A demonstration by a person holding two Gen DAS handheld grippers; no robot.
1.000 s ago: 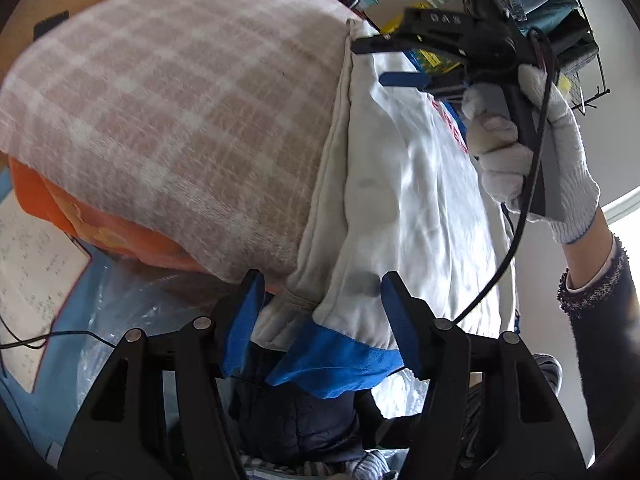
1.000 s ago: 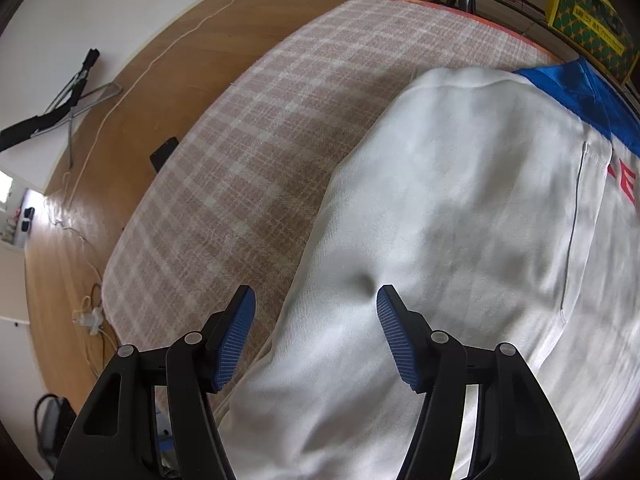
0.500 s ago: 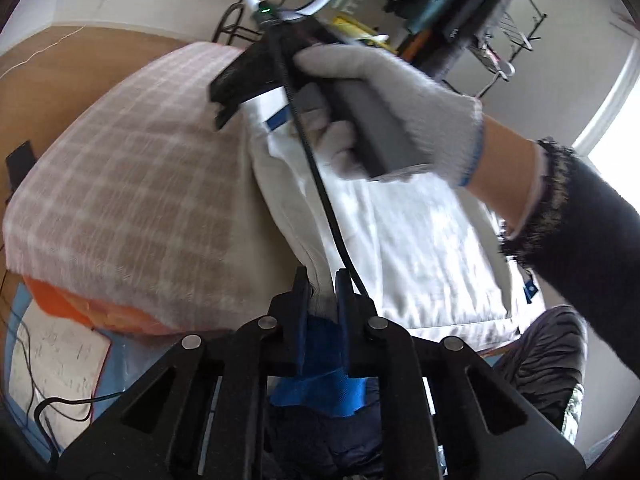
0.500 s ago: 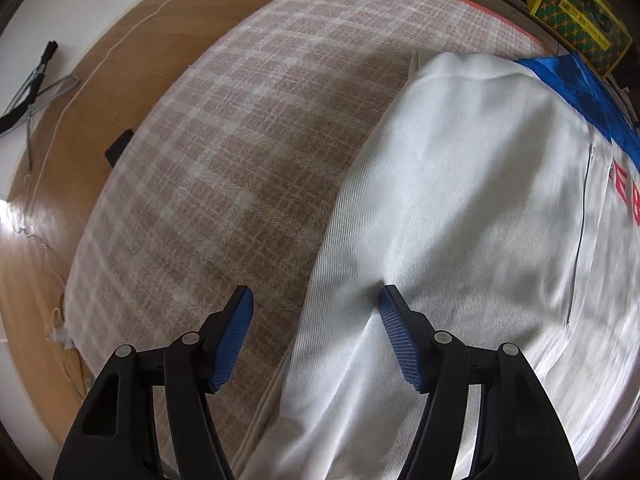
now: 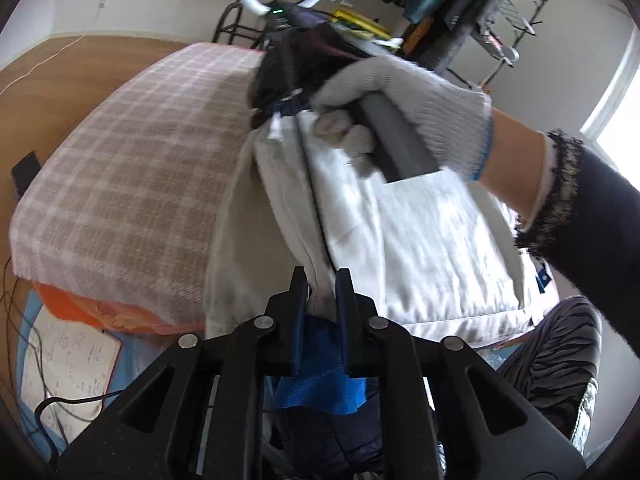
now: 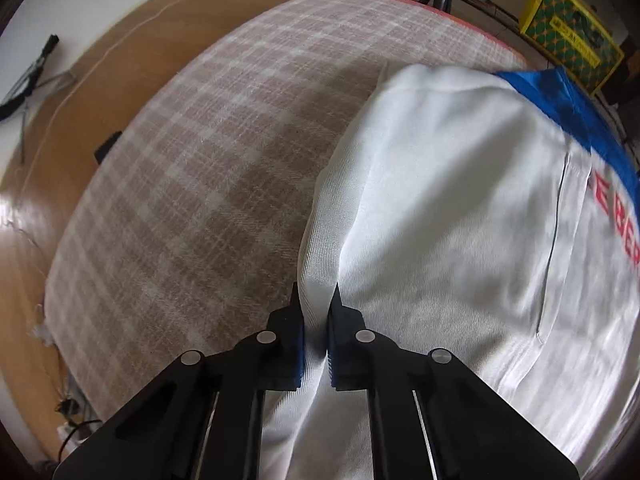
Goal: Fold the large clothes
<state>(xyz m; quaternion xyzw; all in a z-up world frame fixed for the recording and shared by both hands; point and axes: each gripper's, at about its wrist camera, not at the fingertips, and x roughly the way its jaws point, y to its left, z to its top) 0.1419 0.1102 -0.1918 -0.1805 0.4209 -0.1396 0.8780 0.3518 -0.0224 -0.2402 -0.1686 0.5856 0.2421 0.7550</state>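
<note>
Pinching white garment folds — both claws, left and right, seemingly clamped.

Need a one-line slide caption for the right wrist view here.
Right gripper shut on the edge of a white garment with blue trim, lying on a plaid blanket.

The white garment runs off the right edge of the right wrist view, so its red lettering is cut short and unreadable. In the left wrist view the gloved right hand is motion-blurred and hides the far fabric; writing on the paper sheet near left is too small to read.
</note>
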